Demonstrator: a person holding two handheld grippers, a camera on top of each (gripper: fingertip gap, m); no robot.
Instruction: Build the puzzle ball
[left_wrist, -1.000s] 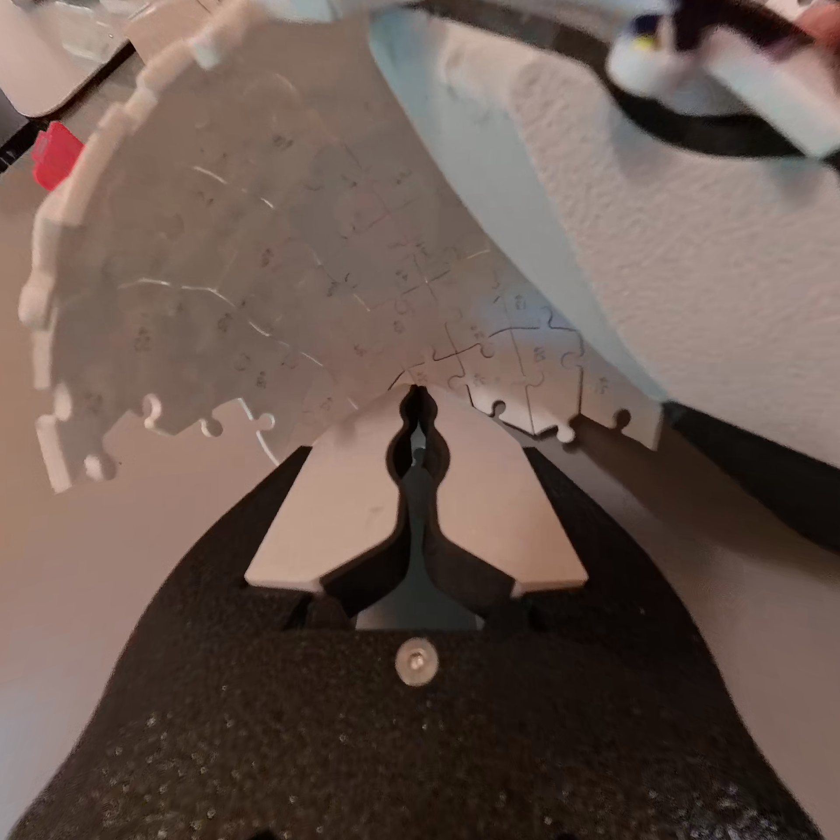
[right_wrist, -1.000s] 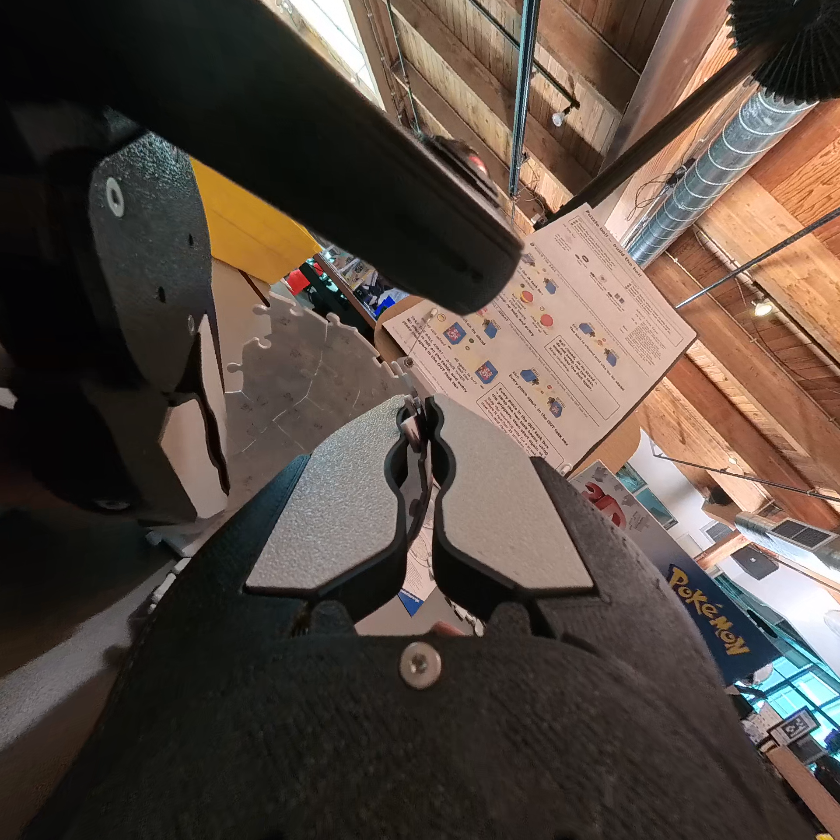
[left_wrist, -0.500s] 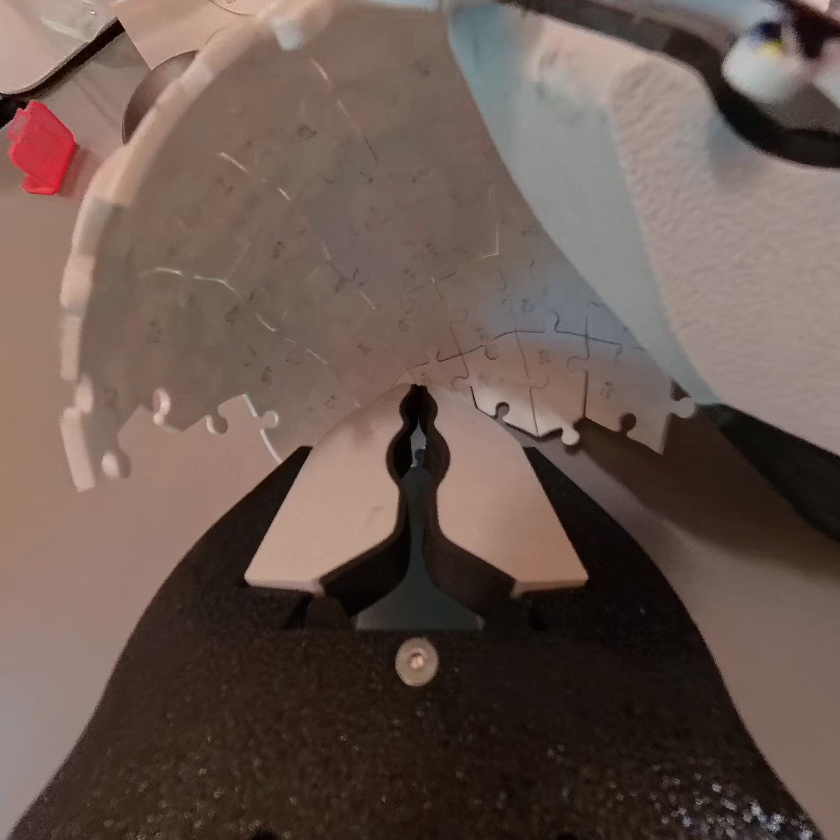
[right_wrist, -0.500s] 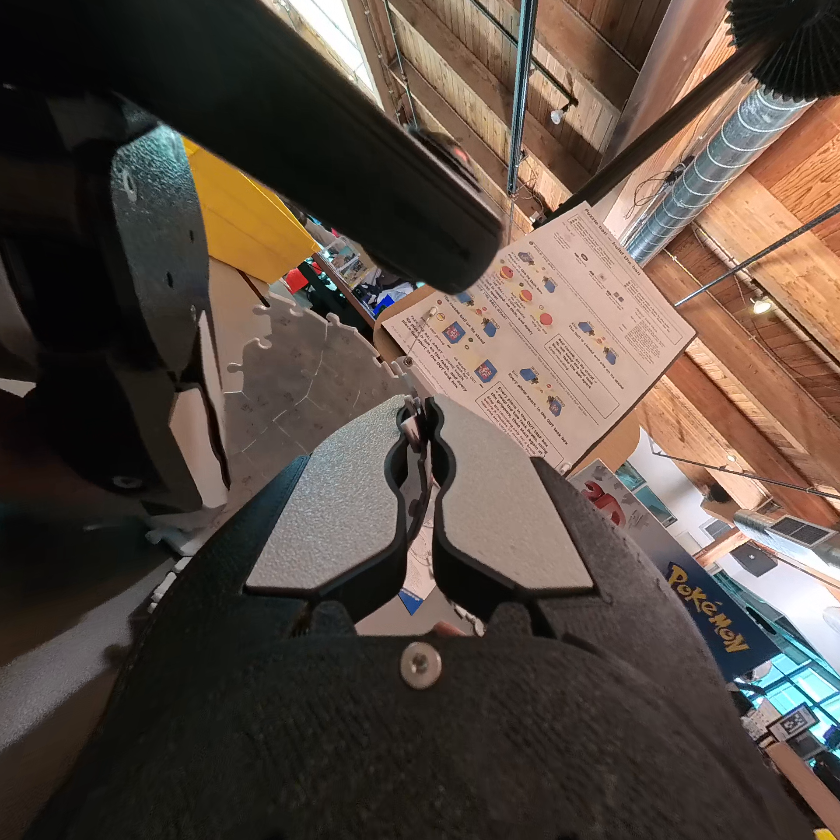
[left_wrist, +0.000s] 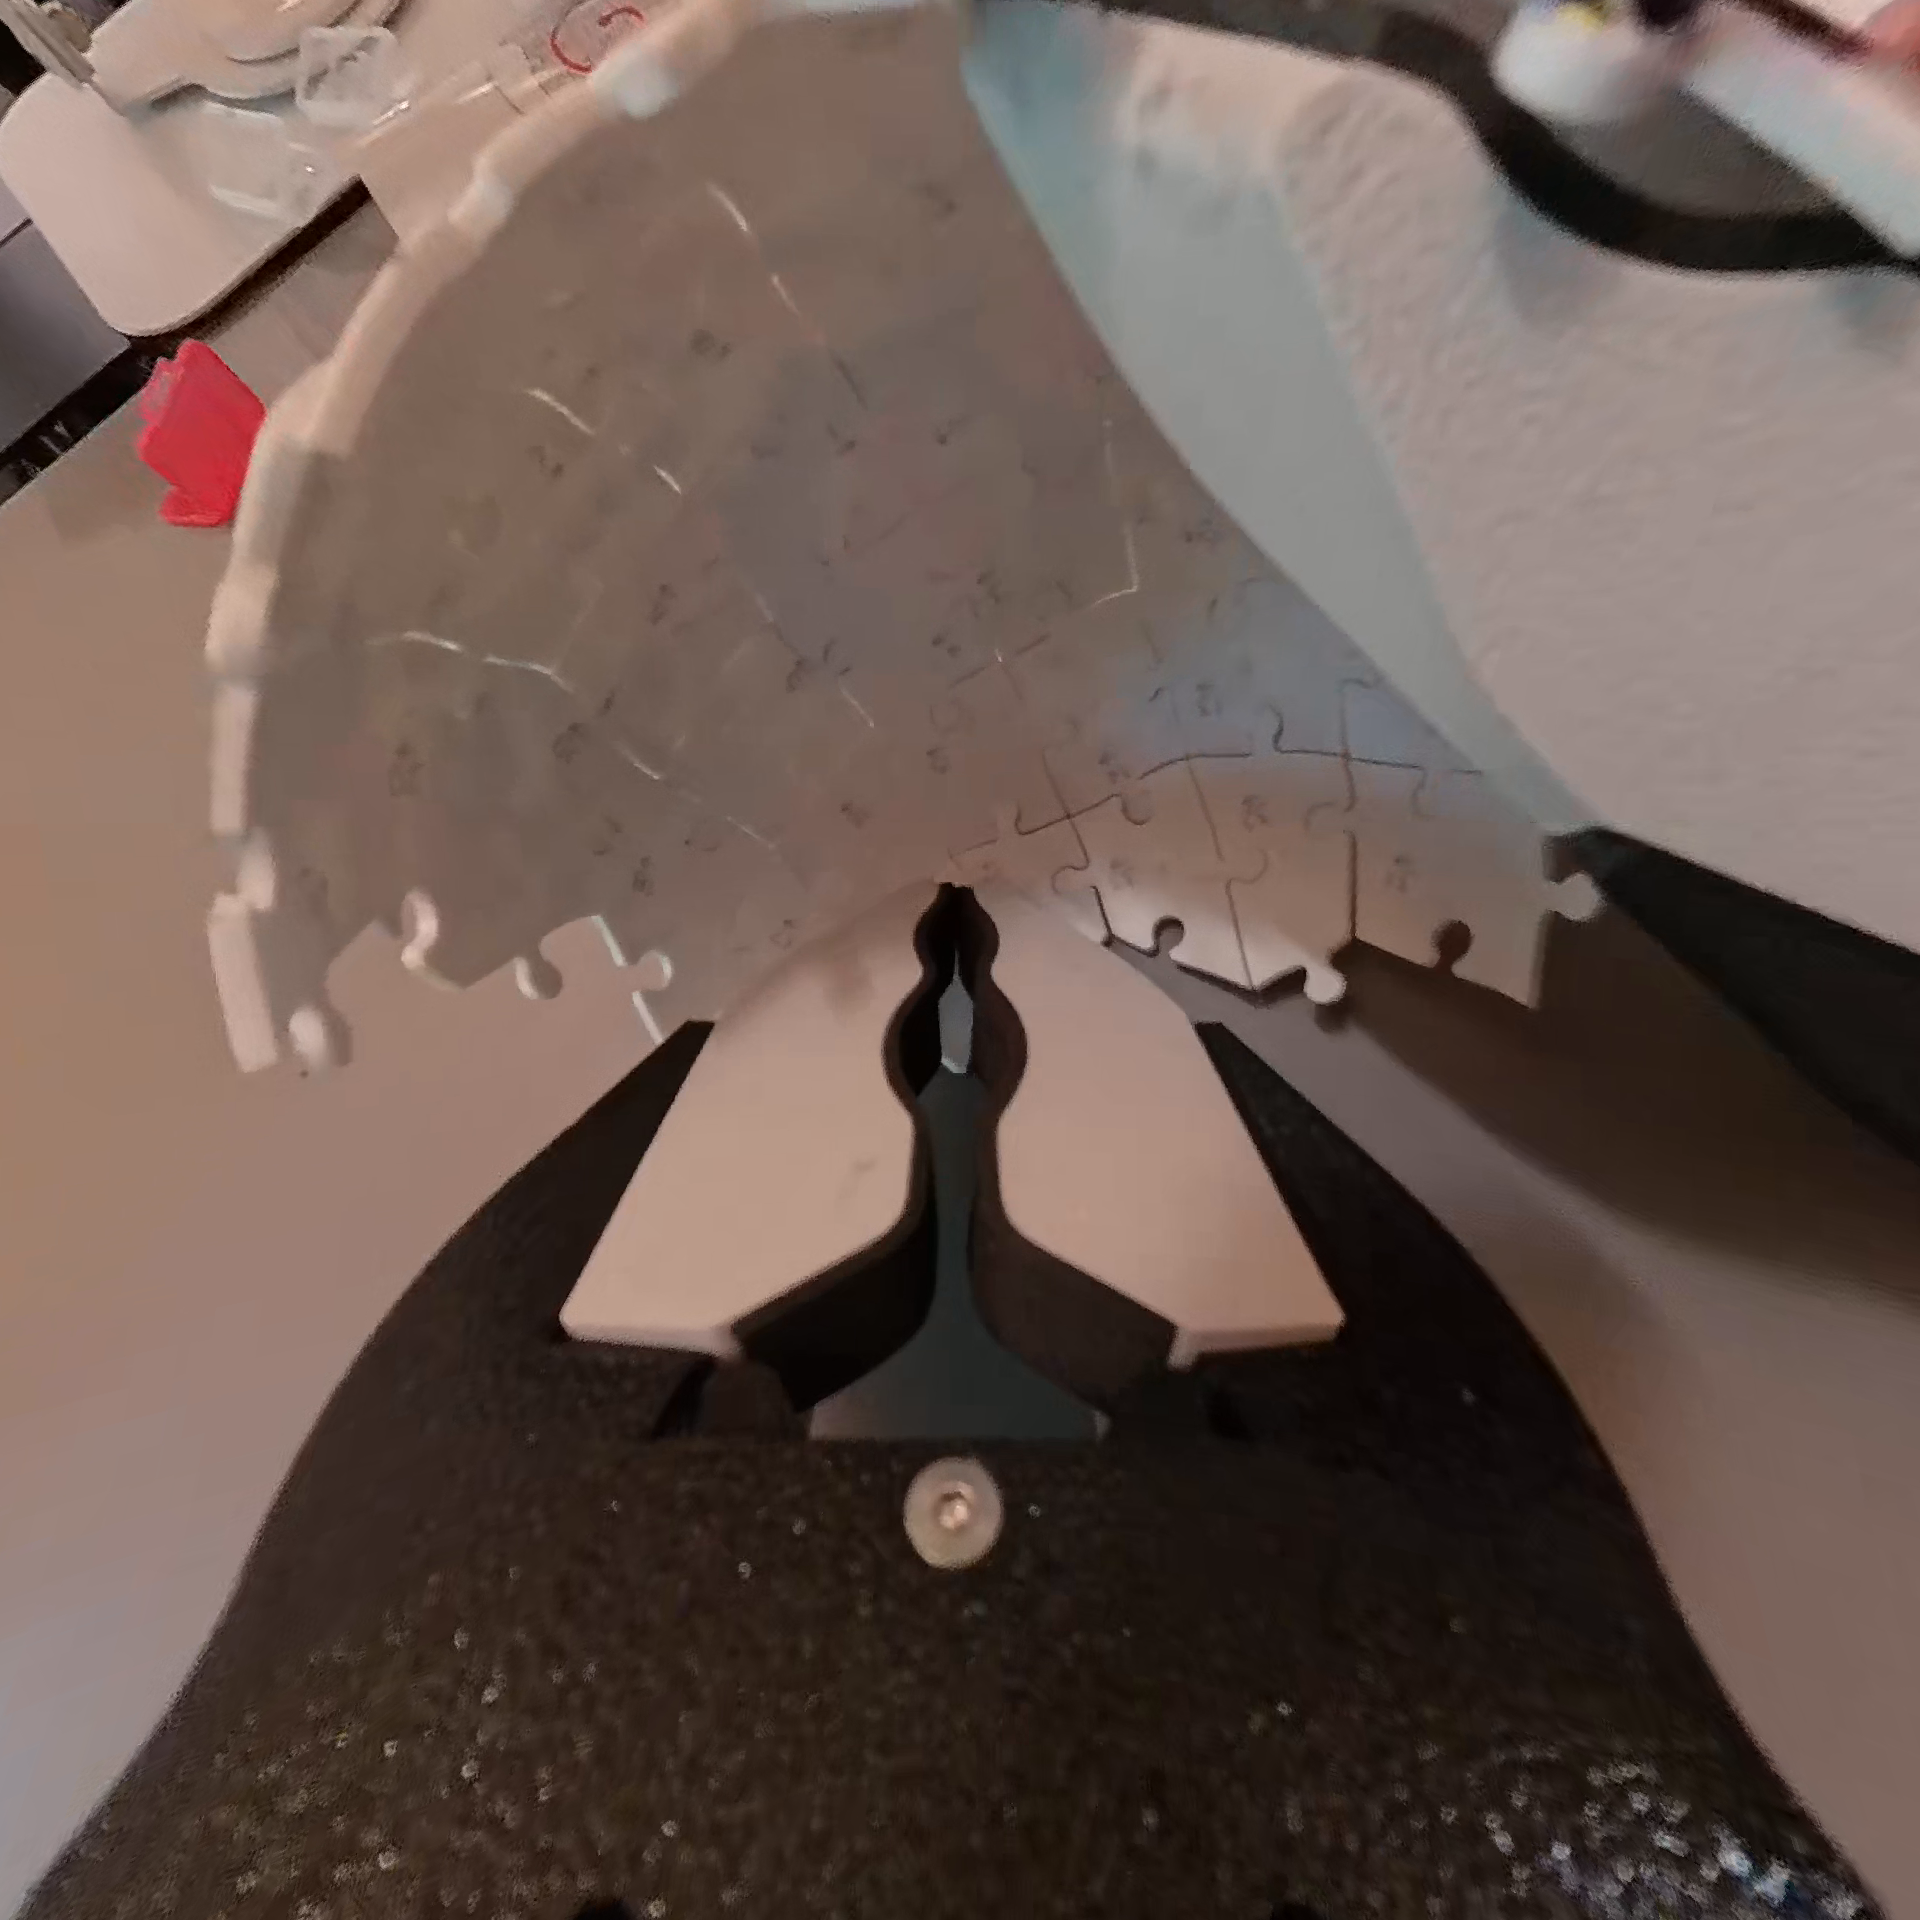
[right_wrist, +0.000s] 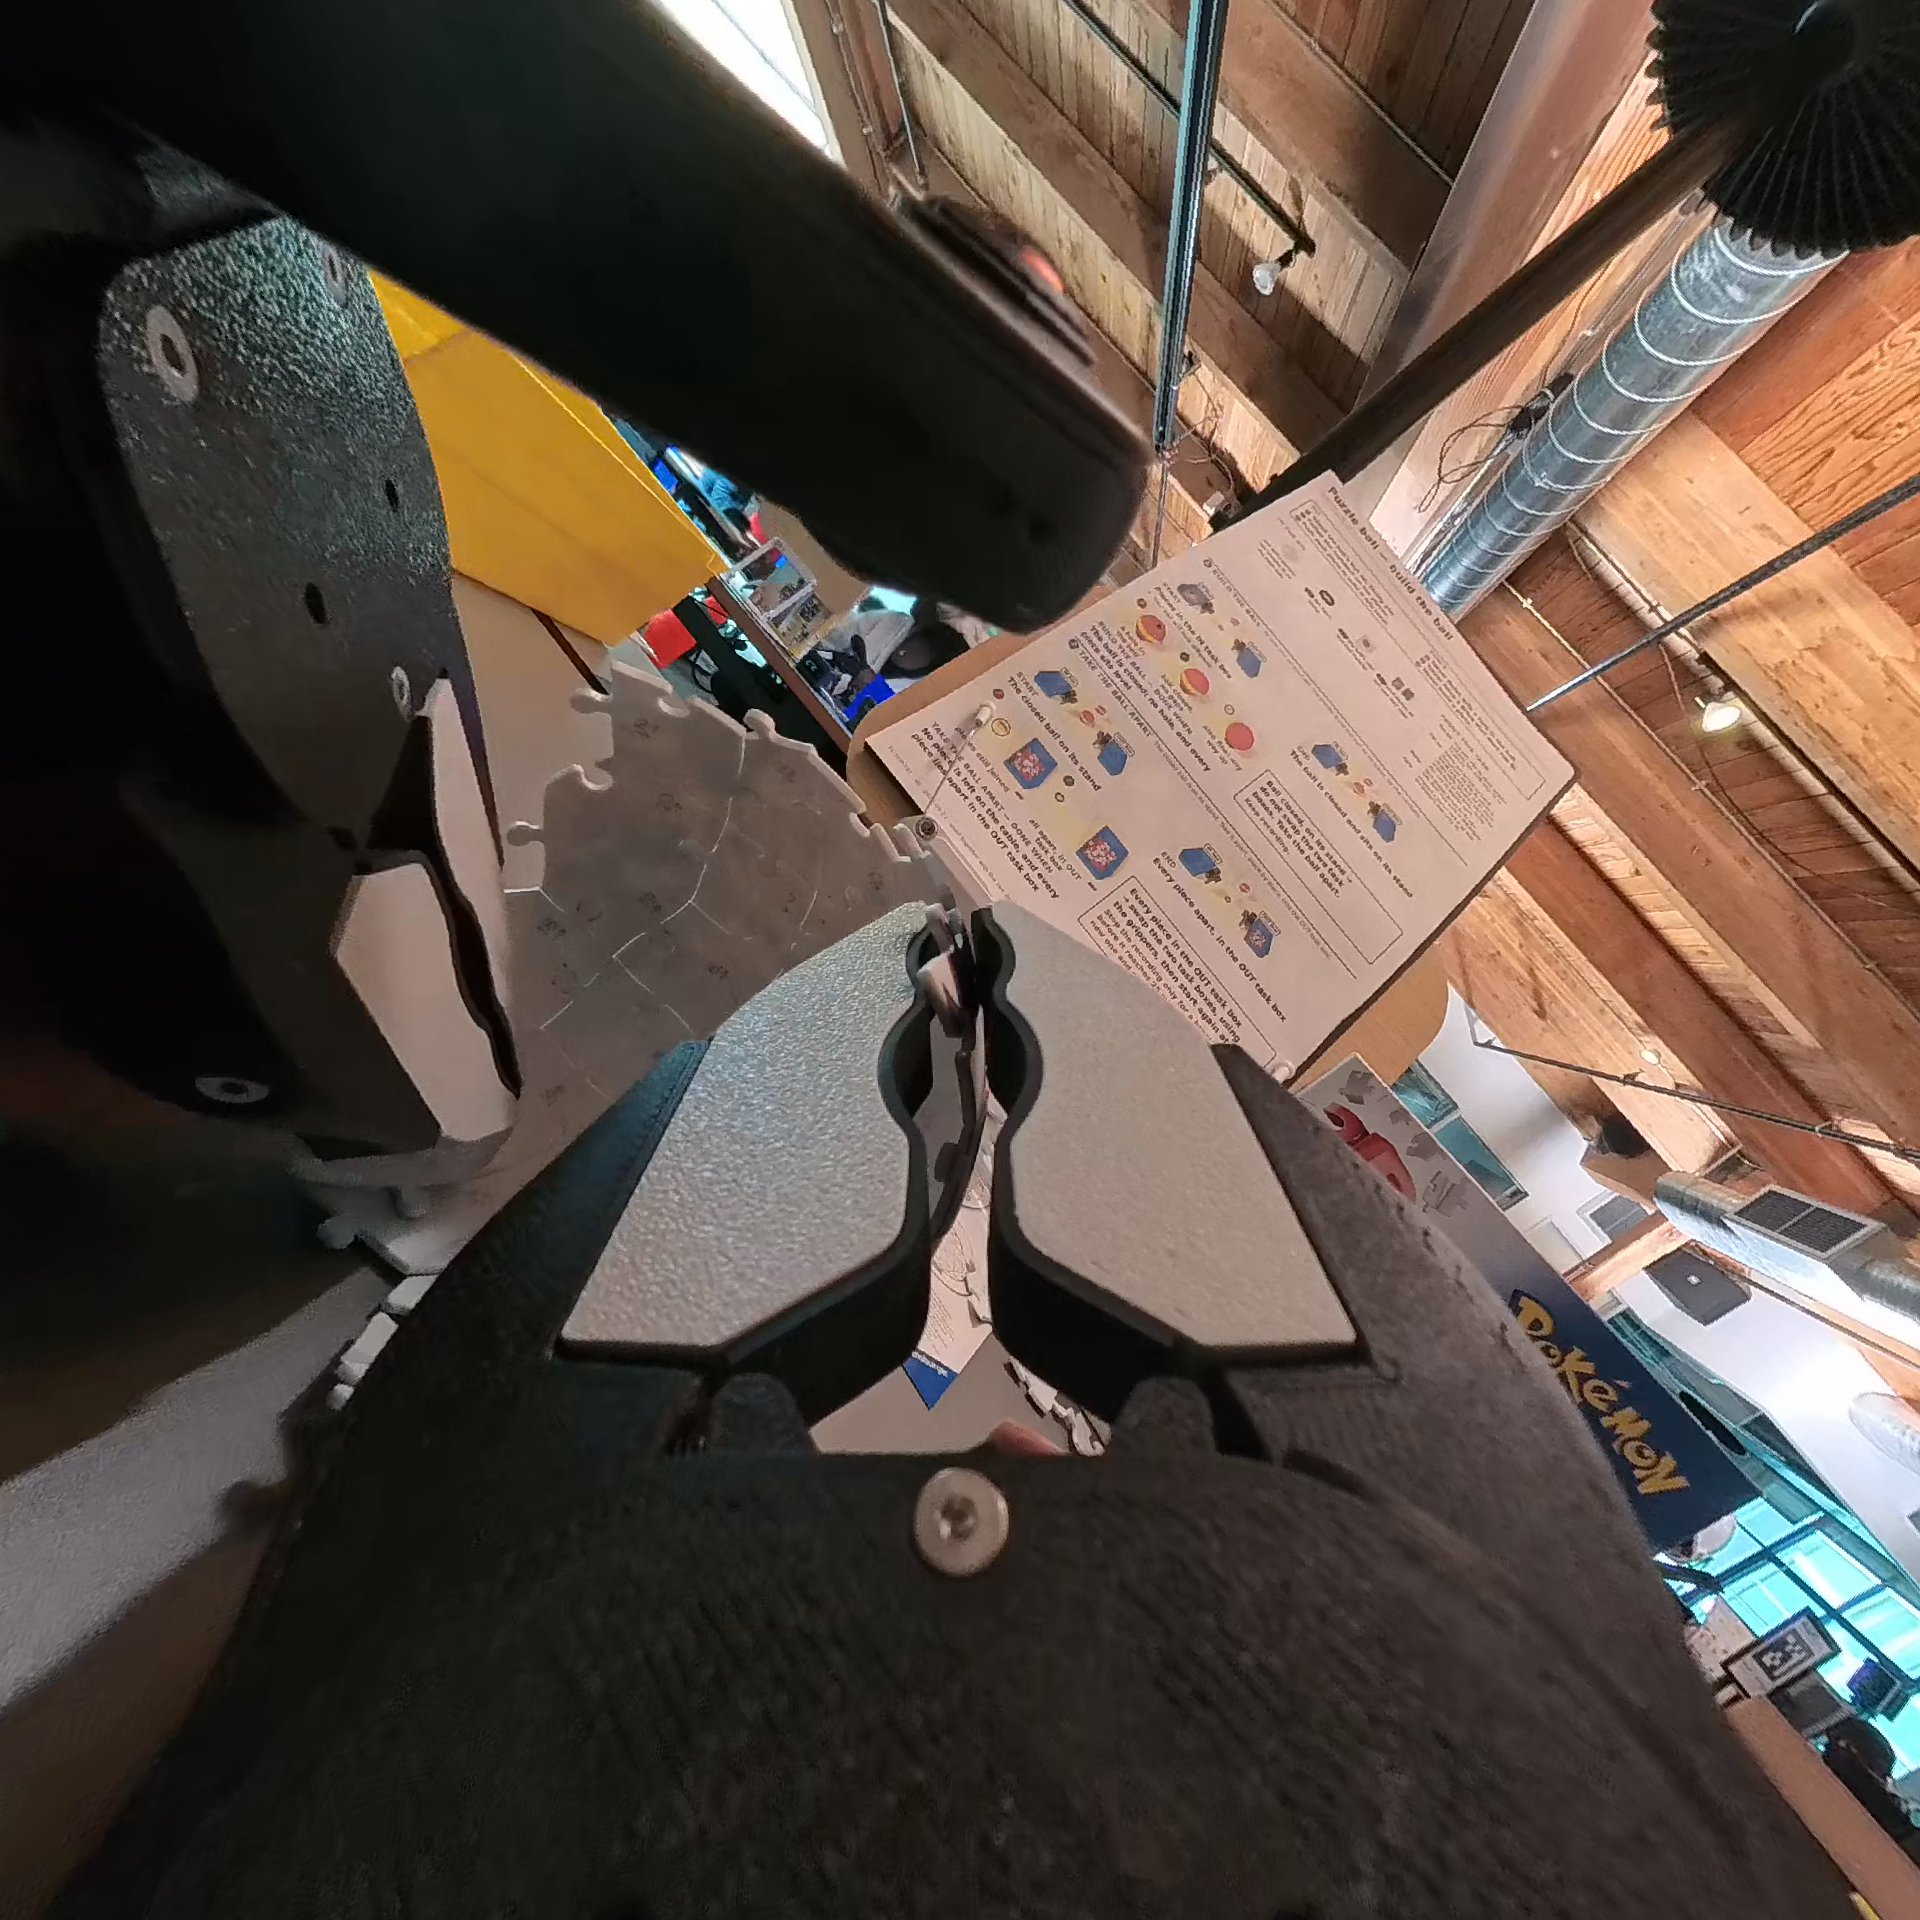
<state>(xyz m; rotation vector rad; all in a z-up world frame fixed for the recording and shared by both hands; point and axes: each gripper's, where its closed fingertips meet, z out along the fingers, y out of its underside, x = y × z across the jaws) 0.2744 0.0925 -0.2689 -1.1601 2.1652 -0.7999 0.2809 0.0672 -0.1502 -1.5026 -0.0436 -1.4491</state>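
The partly built puzzle ball is a curved grey-white shell (left_wrist: 675, 582) of joined pieces, inner side toward me in the left wrist view. My left gripper (left_wrist: 954, 914) is shut on its lower rim and holds it above the table (left_wrist: 156, 1299). The right gripper's white body (left_wrist: 1558, 468) covers the shell's upper right. In the right wrist view my right gripper (right_wrist: 961, 935) points up and is shut on a thin puzzle piece (right_wrist: 951, 997), seen edge-on at the shell's (right_wrist: 675, 883) rim. I cannot tell if that piece is joined. The left gripper (right_wrist: 504, 1070) grips the shell's other side.
A small red object (left_wrist: 197, 436) lies on the table at the left, with a white tray (left_wrist: 135, 208) behind it. An instruction sheet (right_wrist: 1247, 779) on a board stands past the right gripper. The left gripper's black handle (right_wrist: 727, 312) crosses overhead. Left tips to right tips: about 12 centimetres. From either gripper's tips it is about 25 centimetres to the small red object (left_wrist: 197, 436).
The shell has tilted and shifted slightly in the left wrist view. In the right wrist view the left gripper has drifted a little. Both grips are unchanged.
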